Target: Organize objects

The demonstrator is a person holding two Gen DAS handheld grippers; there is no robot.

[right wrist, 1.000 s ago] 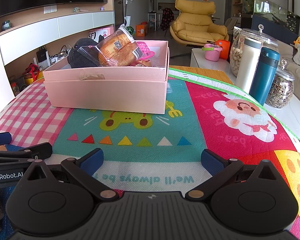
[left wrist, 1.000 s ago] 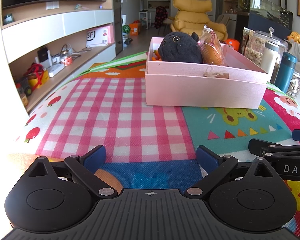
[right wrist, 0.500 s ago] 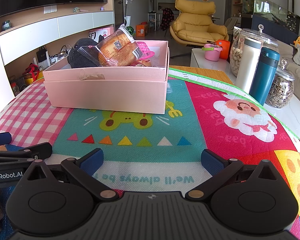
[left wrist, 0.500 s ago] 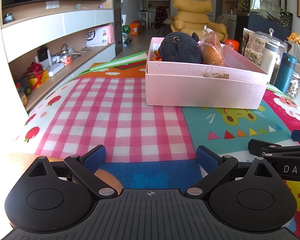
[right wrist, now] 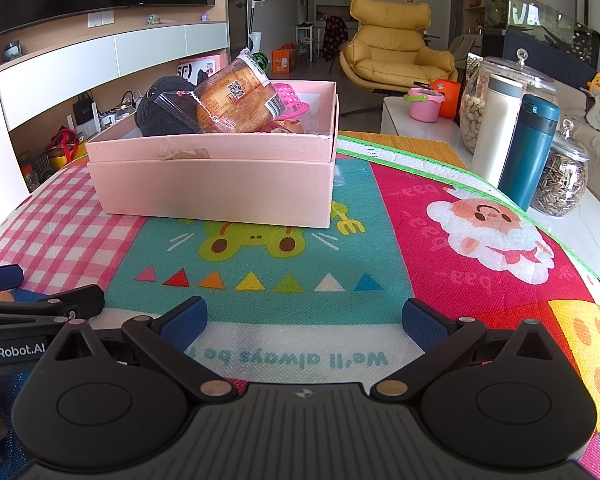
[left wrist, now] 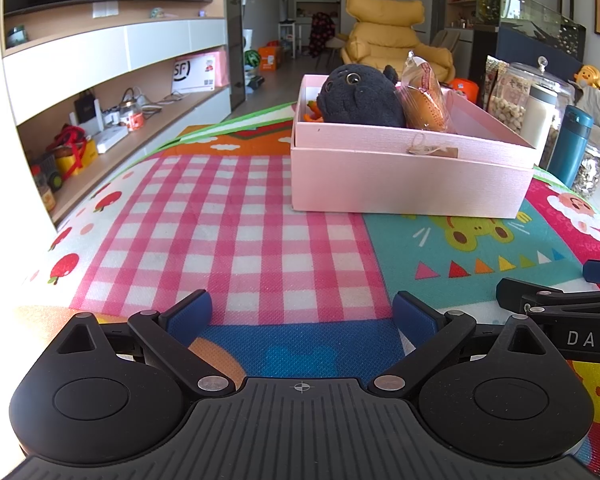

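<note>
Both wrist cameras sit low behind their claws, looking forward across the patterned mat (left wrist: 236, 216) toward the pink box (left wrist: 404, 176), the left view from its left, the right view (right wrist: 220, 184) from its right, each catching the other claw at its edge.

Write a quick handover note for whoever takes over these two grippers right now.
Left gripper: open, empty, low over the mat.
Right gripper: open, empty, beside the left one.
Pink box stands on the mat ahead of both, holding a dark plush toy, a wrapped bread and a pink basket.
Done: those items are in the box.
Left: no loose items show on the mat ahead; check outside these views before finishing.
</note>
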